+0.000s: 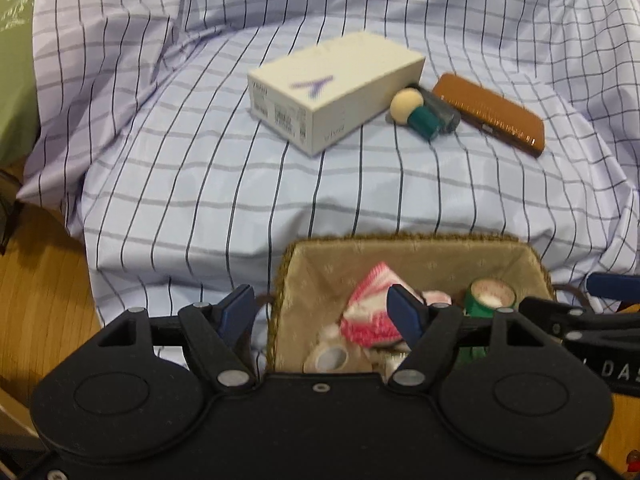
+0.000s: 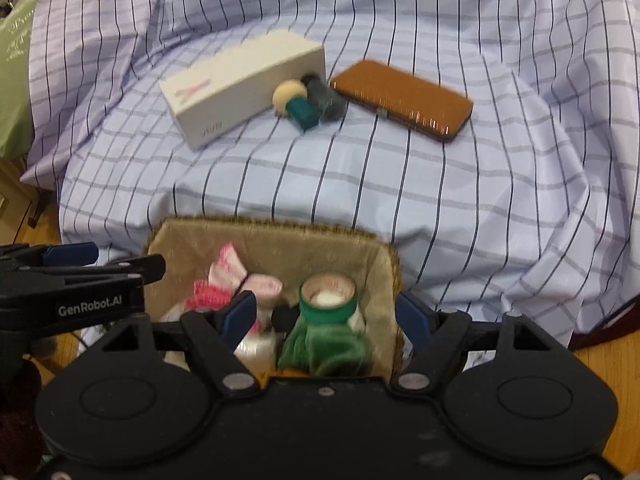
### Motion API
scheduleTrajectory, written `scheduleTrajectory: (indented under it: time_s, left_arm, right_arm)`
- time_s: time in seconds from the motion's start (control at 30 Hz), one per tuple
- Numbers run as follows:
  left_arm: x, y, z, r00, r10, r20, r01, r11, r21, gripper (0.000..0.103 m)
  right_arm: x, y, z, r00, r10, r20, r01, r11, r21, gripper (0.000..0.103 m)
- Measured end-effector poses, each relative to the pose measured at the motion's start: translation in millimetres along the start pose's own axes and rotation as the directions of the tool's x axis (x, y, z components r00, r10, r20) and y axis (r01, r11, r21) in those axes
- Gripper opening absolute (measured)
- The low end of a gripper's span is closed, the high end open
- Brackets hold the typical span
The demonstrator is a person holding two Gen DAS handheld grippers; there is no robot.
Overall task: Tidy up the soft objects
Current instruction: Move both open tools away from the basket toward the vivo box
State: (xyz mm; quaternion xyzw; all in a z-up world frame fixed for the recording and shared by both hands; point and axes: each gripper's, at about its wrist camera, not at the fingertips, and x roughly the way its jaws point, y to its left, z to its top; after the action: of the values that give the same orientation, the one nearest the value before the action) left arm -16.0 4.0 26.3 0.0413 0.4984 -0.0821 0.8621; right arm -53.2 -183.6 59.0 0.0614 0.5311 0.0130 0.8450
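A tan fabric-lined basket (image 1: 400,248) (image 2: 276,232) stands at the near edge of the checked cloth. Inside lie a pink-and-white knitted piece (image 1: 370,304) (image 2: 220,276), a green cloth with a green-rimmed roll on it (image 2: 326,300) (image 1: 490,294), and a white tape roll (image 1: 330,358). My left gripper (image 1: 322,316) is open and empty, its jaws straddling the basket's left wall. My right gripper (image 2: 326,318) is open and empty, straddling the basket's right wall above the green cloth. Each gripper shows at the edge of the other's view.
On the cloth beyond the basket lie a cream box (image 1: 336,88) (image 2: 244,84), a sponge applicator with a teal handle (image 1: 414,110) (image 2: 294,104), a dark cap (image 2: 326,98) and a brown case (image 1: 490,114) (image 2: 404,100). Wooden floor (image 1: 40,280) at left.
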Motion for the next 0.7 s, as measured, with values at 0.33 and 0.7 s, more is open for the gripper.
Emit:
scheduleTrajectory:
  time_s: [0.33,0.7]
  left_arm:
    - [4,-10,27,0.995,-0.014,0.097,0.01,0.999,0.042,0.071]
    - [30,-13,47,0.995,-0.057,0.077,0.054,0.998,0.042,0.069]
  right_arm:
    - [5,-6,39,0.991,-0.008,0.136,0.01,1.0,-0.013,0.076]
    - [34,-10,92,0.973,0.028,0.231,-0.028,1.0,-0.002,0.075]
